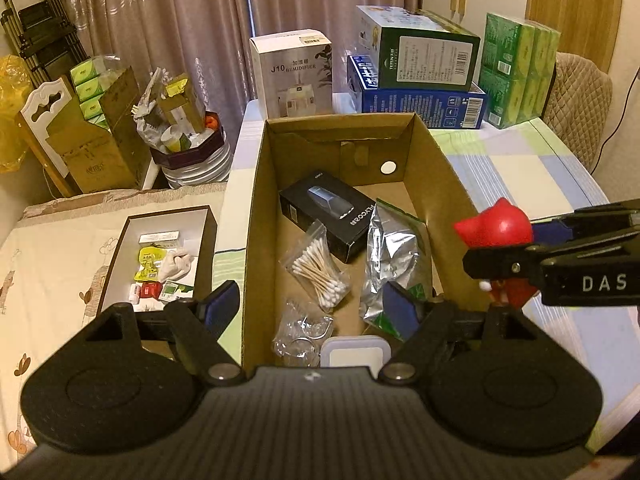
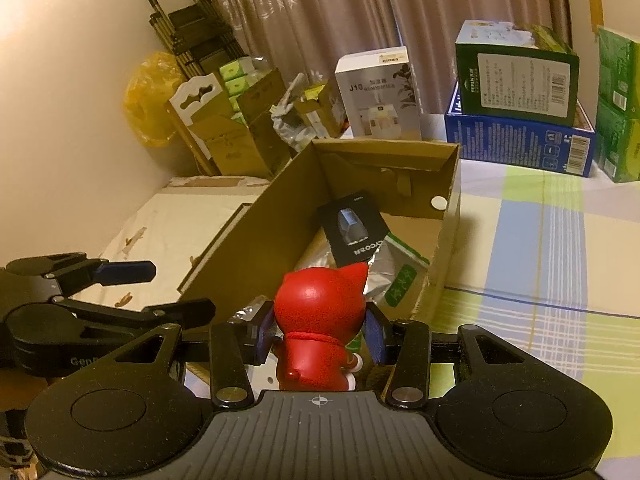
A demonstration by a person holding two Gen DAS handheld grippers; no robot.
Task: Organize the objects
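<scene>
An open cardboard box stands on the table. In it lie a black product box, a bag of cotton swabs, a silver foil pouch, a clear plastic bag and a white lidded container. My right gripper is shut on a red cat figurine and holds it above the box's right wall. My left gripper is open and empty over the box's near end.
A small tray of sachets lies left of the box on a patterned cushion. A humidifier box, stacked blue and green boxes and green tissue packs stand at the table's back. The checked tablecloth spreads right.
</scene>
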